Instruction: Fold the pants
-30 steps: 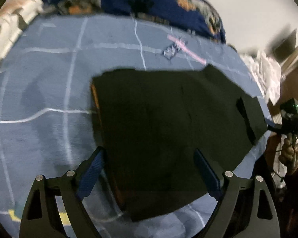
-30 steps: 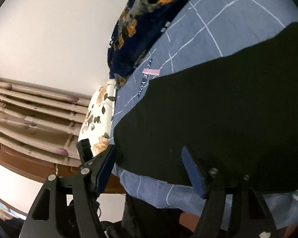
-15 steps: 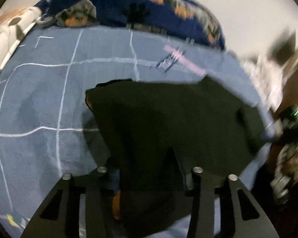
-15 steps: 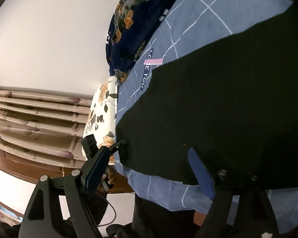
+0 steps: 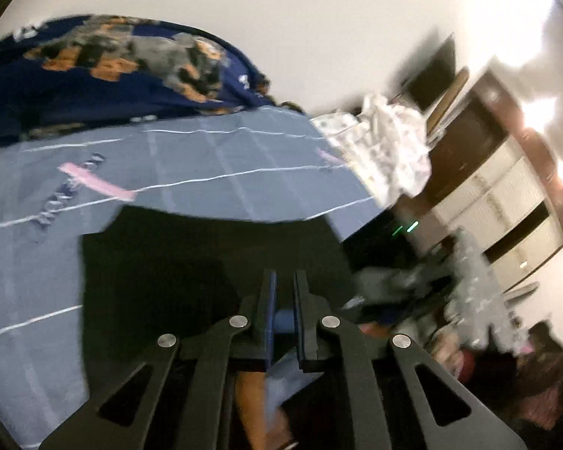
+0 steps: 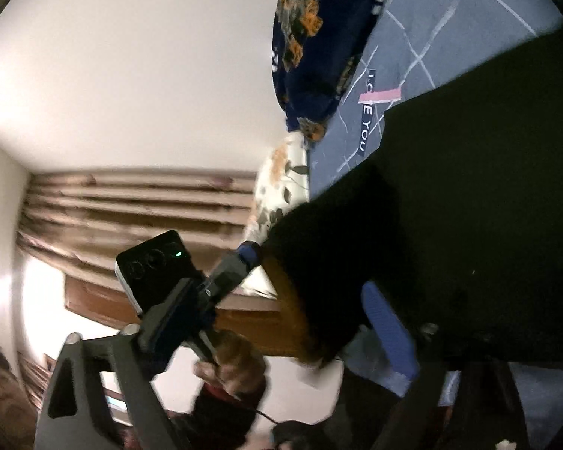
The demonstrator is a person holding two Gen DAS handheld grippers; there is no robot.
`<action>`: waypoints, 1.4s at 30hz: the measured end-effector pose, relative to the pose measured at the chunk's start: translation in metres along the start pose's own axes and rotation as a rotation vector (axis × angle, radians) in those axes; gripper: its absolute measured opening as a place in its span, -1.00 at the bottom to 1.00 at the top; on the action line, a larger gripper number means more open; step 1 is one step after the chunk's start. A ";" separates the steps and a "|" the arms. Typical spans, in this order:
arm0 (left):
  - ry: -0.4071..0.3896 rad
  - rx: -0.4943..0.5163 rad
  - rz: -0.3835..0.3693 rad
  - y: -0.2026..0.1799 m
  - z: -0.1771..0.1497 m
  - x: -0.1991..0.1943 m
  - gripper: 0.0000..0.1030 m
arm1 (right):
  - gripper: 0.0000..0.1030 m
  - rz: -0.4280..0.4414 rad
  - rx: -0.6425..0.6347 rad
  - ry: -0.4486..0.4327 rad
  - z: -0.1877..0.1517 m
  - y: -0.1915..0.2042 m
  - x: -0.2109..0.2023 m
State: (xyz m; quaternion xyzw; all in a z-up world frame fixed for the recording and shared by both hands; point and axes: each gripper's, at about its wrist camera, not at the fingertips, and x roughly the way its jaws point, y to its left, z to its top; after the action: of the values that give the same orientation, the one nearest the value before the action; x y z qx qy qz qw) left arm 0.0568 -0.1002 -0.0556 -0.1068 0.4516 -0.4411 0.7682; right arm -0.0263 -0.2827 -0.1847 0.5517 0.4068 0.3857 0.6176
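The black pants (image 5: pixel 191 258) lie on the blue checked bedsheet (image 5: pixel 214 165) and fill the right of the right wrist view (image 6: pixel 469 187). My left gripper (image 5: pixel 283 281) is shut on the near edge of the pants and lifts a corner, whose orange lining (image 6: pixel 281 300) shows. The left gripper also shows in the right wrist view (image 6: pixel 249 253), pinching that corner. My right gripper (image 6: pixel 266 341) is open, its blue right finger pad (image 6: pixel 388 330) beside the pants' edge.
A dark blue floral blanket (image 5: pixel 105 71) lies at the back of the bed. A white cloth heap (image 5: pixel 386 146) sits off the bed's right end before brown and white cabinets (image 5: pixel 506 195). Curtains (image 6: pixel 139 206) hang at the left.
My left gripper has closed from open onto the pants' edge and lifted it, swinging to the right. The right gripper has stayed open by the pants' edge.
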 end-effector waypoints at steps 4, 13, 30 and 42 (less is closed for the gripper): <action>-0.155 0.019 0.057 0.004 0.009 -0.029 -0.82 | 0.85 -0.073 0.051 -0.002 -0.003 -0.022 -0.003; -0.065 -0.037 0.271 0.054 -0.039 -0.045 -0.61 | 0.85 -0.267 -0.131 -0.018 0.011 0.000 -0.016; -0.036 -0.270 0.250 0.112 -0.092 -0.036 -0.20 | 0.78 -0.449 -0.280 0.069 -0.007 0.000 0.045; -0.017 -0.287 0.269 0.115 -0.094 -0.032 -0.01 | -0.66 -0.499 -0.263 0.075 0.005 -0.002 0.042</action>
State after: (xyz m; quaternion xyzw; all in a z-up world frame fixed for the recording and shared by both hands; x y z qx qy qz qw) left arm 0.0429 0.0142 -0.1544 -0.1576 0.5137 -0.2647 0.8008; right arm -0.0059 -0.2459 -0.1900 0.3349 0.4990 0.2914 0.7443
